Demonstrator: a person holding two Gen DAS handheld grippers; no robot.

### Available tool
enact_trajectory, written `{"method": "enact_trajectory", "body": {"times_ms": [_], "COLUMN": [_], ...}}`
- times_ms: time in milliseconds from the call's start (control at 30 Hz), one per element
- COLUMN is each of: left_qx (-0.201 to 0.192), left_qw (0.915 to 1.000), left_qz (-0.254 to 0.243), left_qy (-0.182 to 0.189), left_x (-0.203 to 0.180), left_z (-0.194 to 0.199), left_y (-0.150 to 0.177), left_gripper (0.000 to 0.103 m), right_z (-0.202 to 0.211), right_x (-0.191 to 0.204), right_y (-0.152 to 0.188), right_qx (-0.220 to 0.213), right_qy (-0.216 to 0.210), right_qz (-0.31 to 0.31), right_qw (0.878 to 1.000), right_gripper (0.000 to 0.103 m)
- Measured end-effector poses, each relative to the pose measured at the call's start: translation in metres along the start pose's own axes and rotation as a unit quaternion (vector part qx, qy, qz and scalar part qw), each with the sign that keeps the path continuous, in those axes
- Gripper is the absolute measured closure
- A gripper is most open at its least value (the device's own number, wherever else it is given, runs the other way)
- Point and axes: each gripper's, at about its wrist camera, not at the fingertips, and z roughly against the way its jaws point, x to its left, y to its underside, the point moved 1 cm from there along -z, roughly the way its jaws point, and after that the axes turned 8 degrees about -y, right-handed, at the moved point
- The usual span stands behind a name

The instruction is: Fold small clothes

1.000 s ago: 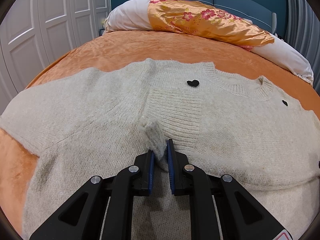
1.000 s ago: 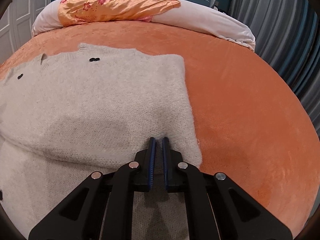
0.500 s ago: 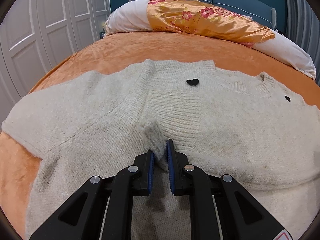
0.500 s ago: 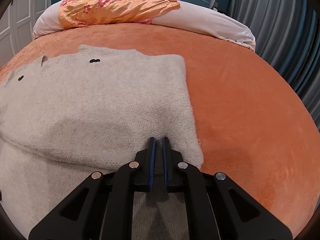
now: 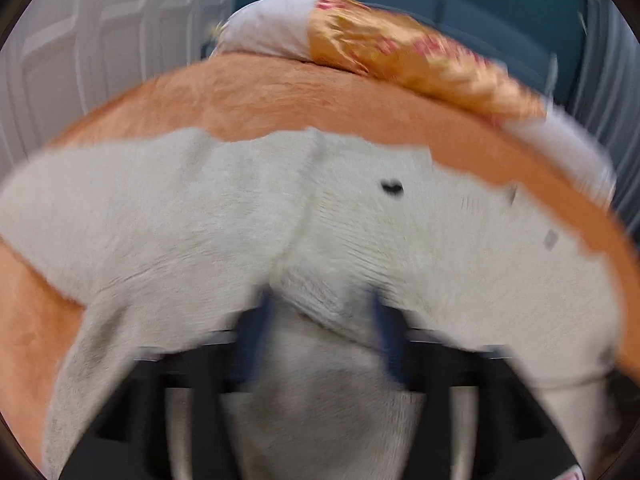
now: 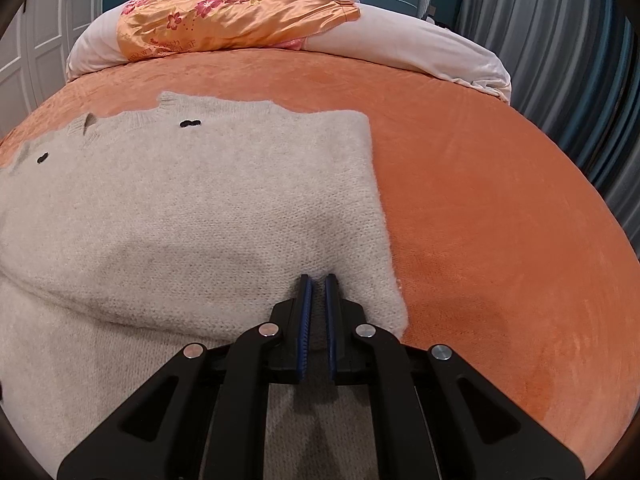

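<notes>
A cream knitted sweater (image 6: 180, 208) with small black heart decorations (image 6: 190, 123) lies spread on the orange bedspread (image 6: 480, 200), its right side folded in over the body. My right gripper (image 6: 318, 280) is shut on the sweater's folded lower edge near its right corner. The left wrist view is blurred by motion. There the sweater (image 5: 200, 216) fills the middle, and my left gripper (image 5: 320, 312) has its jaws opening wide. The ribbed sleeve cuff (image 5: 332, 300) lies loosely between the blue pads, which do not press on it.
A white pillow (image 6: 420, 40) with an orange flowered satin cloth (image 6: 224, 16) lies along the head of the bed. White wardrobe doors (image 5: 100, 40) stand to the left and grey curtains (image 6: 560, 60) to the right. Bare bedspread stretches right of the sweater.
My left gripper, which pinched the sleeve cuff, has spread its jaws and let it go, shifting and rolling so its view blurs. The right gripper has stayed put.
</notes>
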Motion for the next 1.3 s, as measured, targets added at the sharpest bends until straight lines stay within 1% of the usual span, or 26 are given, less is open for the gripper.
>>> {"method": "enact_trajectory", "body": {"times_ms": [67,133,267,300,333,367,433,467,533,567,633,667,700,767,800,833,867,900,933,967,1000,1067,1167,1233,1267,1300], "left_qx": [-0.021,-0.035,-0.025,-0.016,-0.009,0.002,0.010,0.016,0.028,0.031,0.019,0.010,0.009,0.011,0.012,0.012,0.013,0.016,0.018,0.017,0.007,-0.014,-0.056,-0.080,-0.086,-0.093], "left_qw": [0.9983,0.9948,0.9848,0.9787,0.9755,0.9684,0.9595,0.9529,0.9424,0.9344,0.9272,0.9234,0.9224,0.9243,0.9280,0.9321,0.9364,0.9428,0.9471,0.9513,0.9572,0.9657,0.9844,0.9936,0.9951,0.9956], "left_qz": [0.053,0.092,0.148,0.171,0.183,0.204,0.226,0.242,0.268,0.292,0.321,0.330,0.333,0.327,0.316,0.304,0.293,0.279,0.270,0.260,0.242,0.214,0.135,0.066,0.041,0.006], "left_qy": [-0.009,-0.024,-0.087,-0.113,-0.123,-0.144,-0.167,-0.182,-0.198,-0.201,-0.193,-0.195,-0.196,-0.197,-0.197,-0.196,-0.193,-0.181,-0.173,-0.165,-0.159,-0.146,-0.097,-0.044,-0.023,0.007], "left_x": [0.032,0.078,0.162,0.193,0.208,0.234,0.265,0.285,0.307,0.322,0.334,0.338,0.337,0.333,0.329,0.324,0.314,0.305,0.298,0.288,0.273,0.245,0.175,0.106,0.080,0.043], "left_z": [0.018,0.034,0.035,0.030,0.026,0.020,0.011,0.005,-0.005,-0.010,-0.011,-0.011,-0.013,-0.019,-0.023,-0.025,-0.027,-0.029,-0.031,-0.031,-0.027,-0.015,0.012,0.036,0.043,0.054], "left_y": [-0.009,-0.024,-0.051,-0.059,-0.063,-0.068,-0.072,-0.075,-0.075,-0.074,-0.073,-0.075,-0.077,-0.083,-0.088,-0.092,-0.096,-0.100,-0.104,-0.109,-0.118,-0.126,-0.143,-0.144,-0.140,-0.131], "left_gripper": [0.027,0.023,0.023,0.023,0.023,0.023,0.023,0.023,0.023,0.023,0.023,0.023,0.023,0.024,0.028,0.042,0.052,0.071,0.092,0.097,0.097,0.098,0.099,0.099,0.099,0.099], "right_z": [0.000,-0.001,-0.001,-0.001,-0.001,-0.001,0.000,-0.001,0.000,-0.001,-0.001,-0.001,-0.001,-0.001,-0.001,0.000,0.000,0.000,0.000,0.000,0.000,0.000,0.002,0.002,0.002,0.002], "right_x": [0.000,0.000,0.000,0.000,0.000,0.000,0.000,0.000,0.000,0.000,0.000,0.000,0.000,0.000,0.000,0.000,-0.001,-0.001,-0.001,-0.001,-0.001,-0.002,-0.003,-0.005,-0.005,-0.005], "right_y": [0.000,0.000,0.000,0.000,0.000,0.000,0.000,0.000,0.000,0.000,0.000,0.000,0.000,0.000,0.000,0.000,0.000,0.000,0.000,0.000,0.000,0.000,0.001,0.001,0.001,0.001], "right_qx": [0.000,-0.001,-0.002,-0.003,-0.003,-0.003,-0.003,-0.003,-0.003,-0.003,-0.003,-0.003,-0.003,-0.004,-0.004,-0.004,-0.004,-0.004,-0.004,-0.005,-0.005,-0.007,-0.009,-0.010,-0.011,-0.011], "right_qy": [0.000,-0.001,-0.002,-0.002,-0.003,-0.003,-0.002,-0.002,-0.002,-0.002,-0.003,-0.002,-0.002,-0.003,-0.003,-0.003,-0.004,-0.004,-0.004,-0.004,-0.004,-0.007,-0.011,-0.015,-0.017,-0.020], "right_qz": [0.001,0.000,-0.001,-0.001,-0.001,-0.001,-0.001,-0.001,-0.001,-0.001,-0.001,-0.001,-0.001,-0.001,-0.002,-0.002,-0.002,-0.002,-0.002,-0.002,-0.002,-0.005,-0.009,-0.011,-0.012,-0.014], "right_qw": [1.000,1.000,1.000,1.000,1.000,1.000,1.000,1.000,1.000,1.000,1.000,1.000,1.000,1.000,1.000,1.000,1.000,1.000,1.000,1.000,1.000,1.000,1.000,1.000,1.000,1.000], "right_gripper": [0.099,0.098,0.098,0.098,0.098,0.098,0.098,0.098,0.098,0.098,0.098,0.098,0.098,0.098,0.098,0.098,0.098,0.098,0.098,0.098,0.098,0.098,0.098,0.098,0.098,0.098]}}
